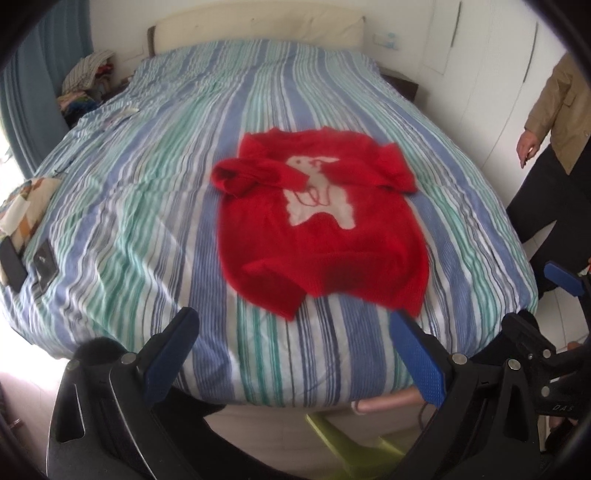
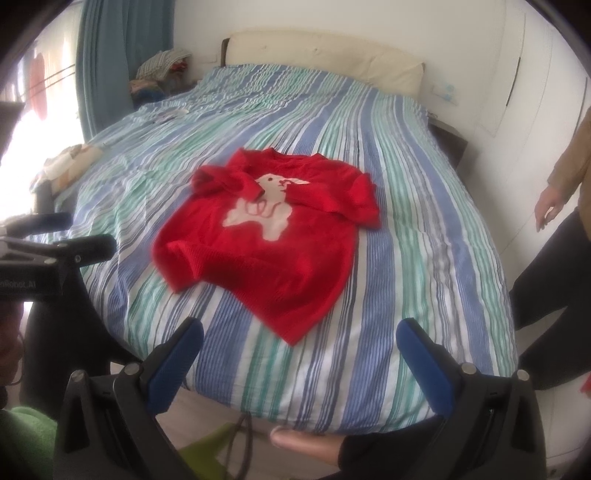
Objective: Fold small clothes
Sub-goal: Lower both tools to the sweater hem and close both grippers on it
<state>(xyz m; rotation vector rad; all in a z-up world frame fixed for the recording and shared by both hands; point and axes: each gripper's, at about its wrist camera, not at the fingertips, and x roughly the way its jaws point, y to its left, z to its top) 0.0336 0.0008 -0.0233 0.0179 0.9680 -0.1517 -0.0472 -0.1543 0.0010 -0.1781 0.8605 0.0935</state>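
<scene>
A small red sweater [image 1: 321, 225] with a white animal on its front lies face up on the striped bed [image 1: 147, 206], hem toward me. Its left sleeve is folded across the chest and its right sleeve is bunched at the side. It also shows in the right wrist view [image 2: 273, 236]. My left gripper [image 1: 295, 332] is open and empty, held above the bed's near edge, short of the hem. My right gripper [image 2: 301, 341] is open and empty, just short of the hem corner. The left gripper also shows at the left of the right wrist view [image 2: 62, 236].
A person in a tan jacket and dark trousers [image 1: 554, 147] stands at the bed's right side. A patterned cloth [image 1: 26, 206] and two dark phones [image 1: 44, 264] lie at the bed's left edge. A pile of clothes [image 1: 88, 74] sits beside the headboard [image 1: 258, 29].
</scene>
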